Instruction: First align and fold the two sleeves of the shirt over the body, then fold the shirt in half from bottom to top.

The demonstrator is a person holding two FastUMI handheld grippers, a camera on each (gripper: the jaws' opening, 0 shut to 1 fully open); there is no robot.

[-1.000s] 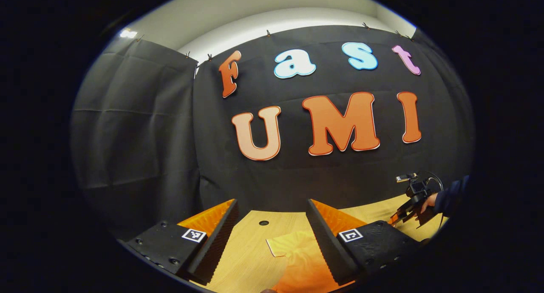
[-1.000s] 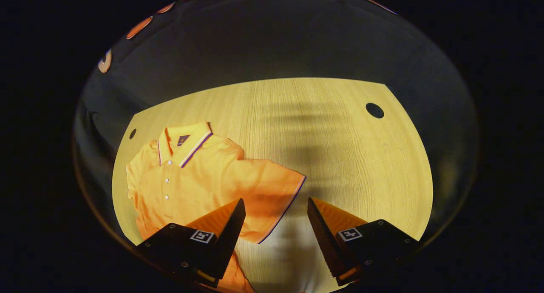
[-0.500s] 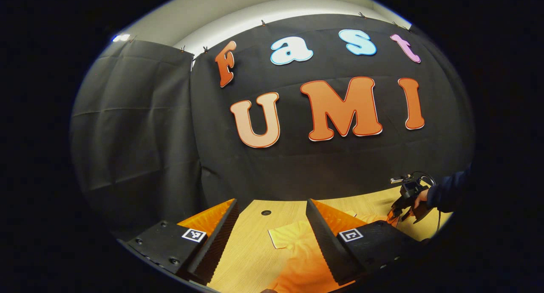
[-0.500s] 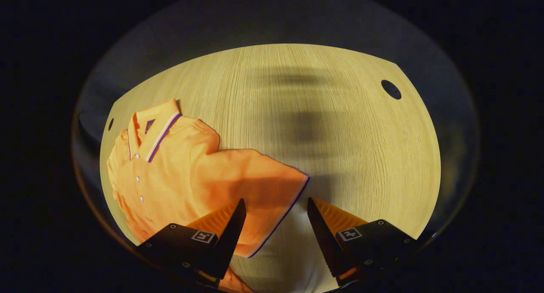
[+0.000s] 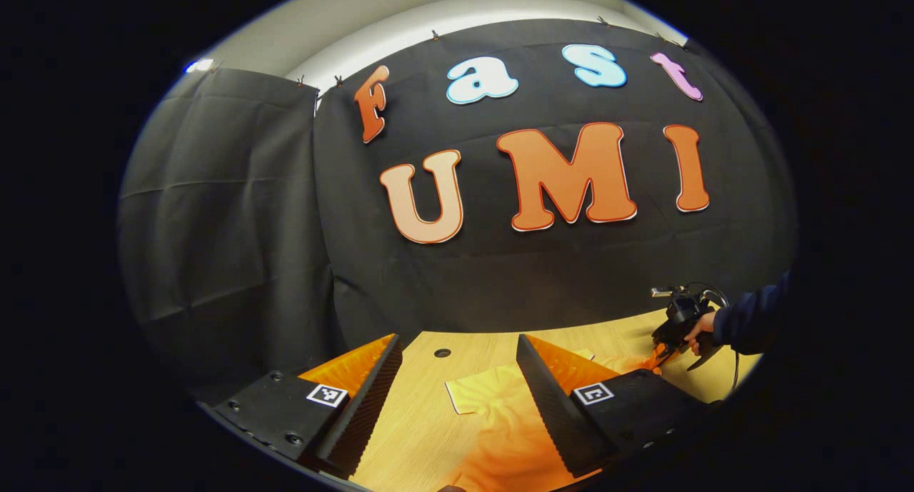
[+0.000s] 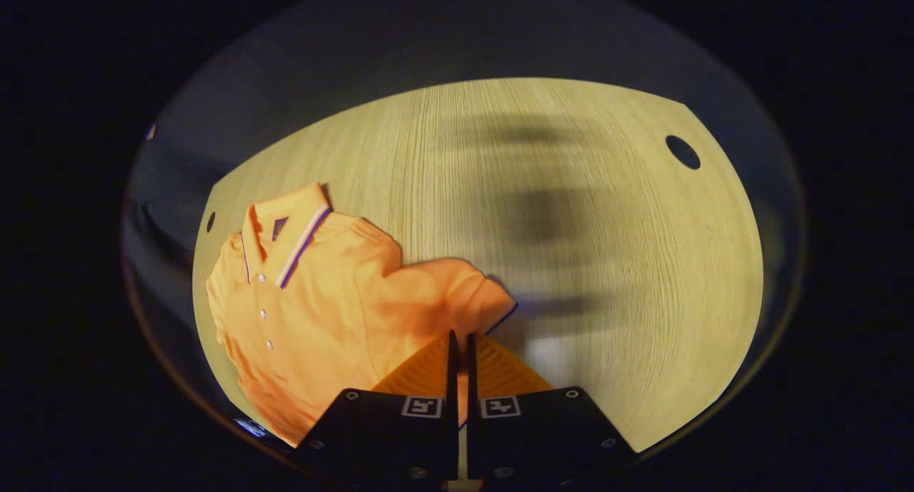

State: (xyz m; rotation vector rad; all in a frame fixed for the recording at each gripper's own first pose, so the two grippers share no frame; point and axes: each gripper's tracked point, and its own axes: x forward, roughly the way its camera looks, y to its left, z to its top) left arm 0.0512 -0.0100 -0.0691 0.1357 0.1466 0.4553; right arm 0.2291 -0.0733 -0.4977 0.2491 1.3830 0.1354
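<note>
An orange polo shirt (image 6: 314, 292) with a striped collar lies on the wooden table (image 6: 571, 213), buttons facing up. In the right gripper view my right gripper (image 6: 459, 338) is shut on the hem of the shirt's sleeve (image 6: 464, 299), which bunches up a little above the table. In the left gripper view my left gripper (image 5: 457, 353) stands open just above the table, with a fold of the shirt (image 5: 493, 413) lying between and below its fingers. Far right in that view, a hand holds the right gripper (image 5: 660, 349) at the shirt's far edge.
The table has a round hole (image 6: 683, 151) at its far right corner and a smaller hole (image 6: 211, 221) by the collar. A hole (image 5: 443, 353) also sits ahead of the left gripper. Black cloth walls (image 5: 235, 213) stand close behind the table.
My right gripper went from open to shut on the sleeve hem, and the sleeve has bunched. The left gripper view has tilted slightly; the left gripper stays open.
</note>
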